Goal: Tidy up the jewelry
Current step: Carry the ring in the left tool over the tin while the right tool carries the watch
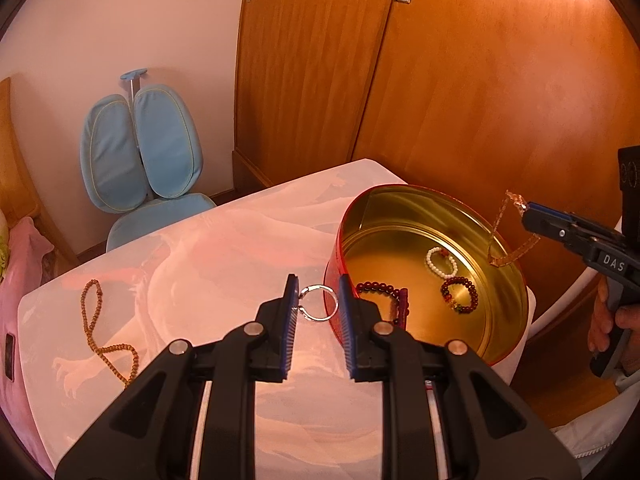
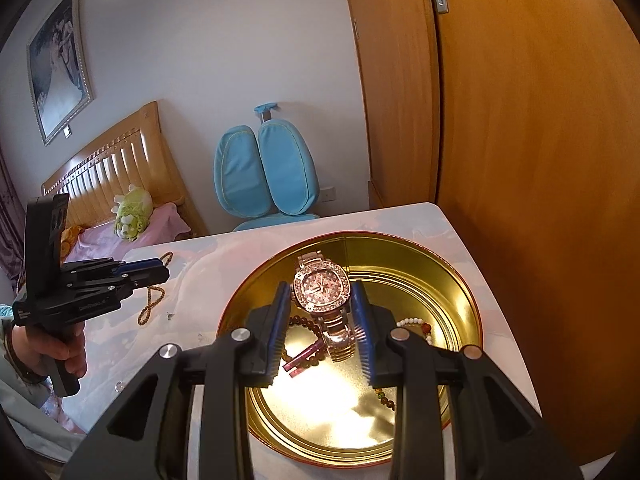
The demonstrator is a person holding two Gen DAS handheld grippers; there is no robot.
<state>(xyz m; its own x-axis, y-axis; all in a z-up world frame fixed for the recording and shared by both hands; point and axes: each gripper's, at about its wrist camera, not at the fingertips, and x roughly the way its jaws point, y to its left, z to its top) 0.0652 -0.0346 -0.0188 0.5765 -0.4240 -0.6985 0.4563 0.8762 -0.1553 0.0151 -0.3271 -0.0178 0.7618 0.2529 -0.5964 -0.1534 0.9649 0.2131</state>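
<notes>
A round red tin [image 1: 516, 300] with a gold inside stands on the white table [image 1: 224, 240]. It holds a white bead bracelet [image 1: 440, 262], a dark red bead bracelet [image 1: 459, 294] and another dark bead bracelet [image 1: 380, 288]. My left gripper [image 1: 319, 304] grips a silver bangle [image 1: 320, 302] between its pads just left of the tin. My right gripper [image 2: 320, 316] is shut on a rhinestone gold watch [image 2: 323, 286] and holds it over the tin [image 2: 460, 280]; the watch band [image 1: 508, 236] hangs from it in the left wrist view.
A long wooden bead necklace [image 1: 100, 332] lies on the table's left part. A blue chair [image 1: 140, 152] stands behind the table. Wooden wardrobe doors [image 1: 480, 80] rise behind the tin. A bed with a green plush toy [image 2: 132, 210] is at the far left.
</notes>
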